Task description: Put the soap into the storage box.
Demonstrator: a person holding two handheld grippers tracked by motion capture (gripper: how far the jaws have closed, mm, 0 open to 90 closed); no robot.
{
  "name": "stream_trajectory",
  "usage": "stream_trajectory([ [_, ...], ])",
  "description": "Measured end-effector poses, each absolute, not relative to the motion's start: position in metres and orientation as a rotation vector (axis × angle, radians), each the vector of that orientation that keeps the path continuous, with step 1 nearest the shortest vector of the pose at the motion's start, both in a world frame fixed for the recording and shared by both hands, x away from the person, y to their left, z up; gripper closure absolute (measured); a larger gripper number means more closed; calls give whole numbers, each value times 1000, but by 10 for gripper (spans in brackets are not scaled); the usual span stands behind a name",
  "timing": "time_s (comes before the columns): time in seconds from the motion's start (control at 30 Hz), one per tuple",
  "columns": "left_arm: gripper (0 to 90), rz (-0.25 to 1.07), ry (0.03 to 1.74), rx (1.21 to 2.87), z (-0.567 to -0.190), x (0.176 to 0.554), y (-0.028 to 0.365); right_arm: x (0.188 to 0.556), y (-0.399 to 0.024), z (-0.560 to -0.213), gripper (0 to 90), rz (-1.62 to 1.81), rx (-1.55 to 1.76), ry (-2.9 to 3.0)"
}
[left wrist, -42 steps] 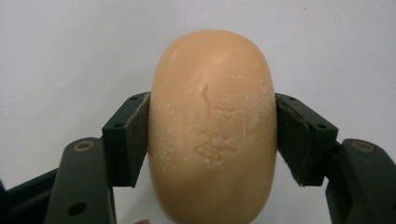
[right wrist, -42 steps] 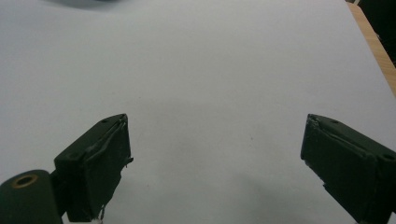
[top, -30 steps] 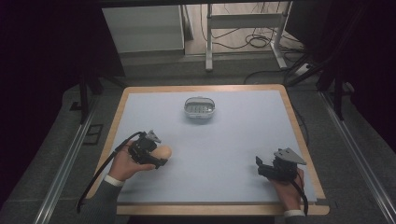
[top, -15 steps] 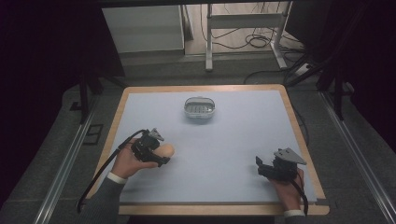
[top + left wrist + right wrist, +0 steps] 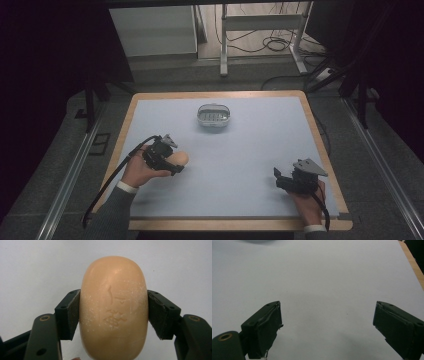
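Left gripper (image 5: pixel 172 166) pinching a bar of soap (image 5: pixel 178 159) above the table (image 5: pixel 250 150); right gripper (image 5: pixel 280 179) spread wide.

At the left, the jaws press both sides of the peach-coloured oval soap (a faint stamped mark shows on its face in the left gripper view), held near the table's front left part. Farther back, near the middle, sits a small soap dish (image 5: pixel 213 116), well apart from the soap. At the right, the other gripper rests near the front right corner, nothing between its jaws.
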State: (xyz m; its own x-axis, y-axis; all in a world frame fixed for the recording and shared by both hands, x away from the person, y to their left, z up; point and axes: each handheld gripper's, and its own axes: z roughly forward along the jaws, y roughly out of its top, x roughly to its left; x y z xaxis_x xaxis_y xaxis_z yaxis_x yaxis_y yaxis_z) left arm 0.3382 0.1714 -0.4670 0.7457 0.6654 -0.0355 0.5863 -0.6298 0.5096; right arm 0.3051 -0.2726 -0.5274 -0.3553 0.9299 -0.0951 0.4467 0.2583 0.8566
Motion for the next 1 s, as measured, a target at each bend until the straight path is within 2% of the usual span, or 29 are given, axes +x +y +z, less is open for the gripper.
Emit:
stream_trajectory([
  [1.0, 327, 195, 912, 2447, -462, 349, 160, 304, -273, -527, 85, 1014, 1236, 1917],
])
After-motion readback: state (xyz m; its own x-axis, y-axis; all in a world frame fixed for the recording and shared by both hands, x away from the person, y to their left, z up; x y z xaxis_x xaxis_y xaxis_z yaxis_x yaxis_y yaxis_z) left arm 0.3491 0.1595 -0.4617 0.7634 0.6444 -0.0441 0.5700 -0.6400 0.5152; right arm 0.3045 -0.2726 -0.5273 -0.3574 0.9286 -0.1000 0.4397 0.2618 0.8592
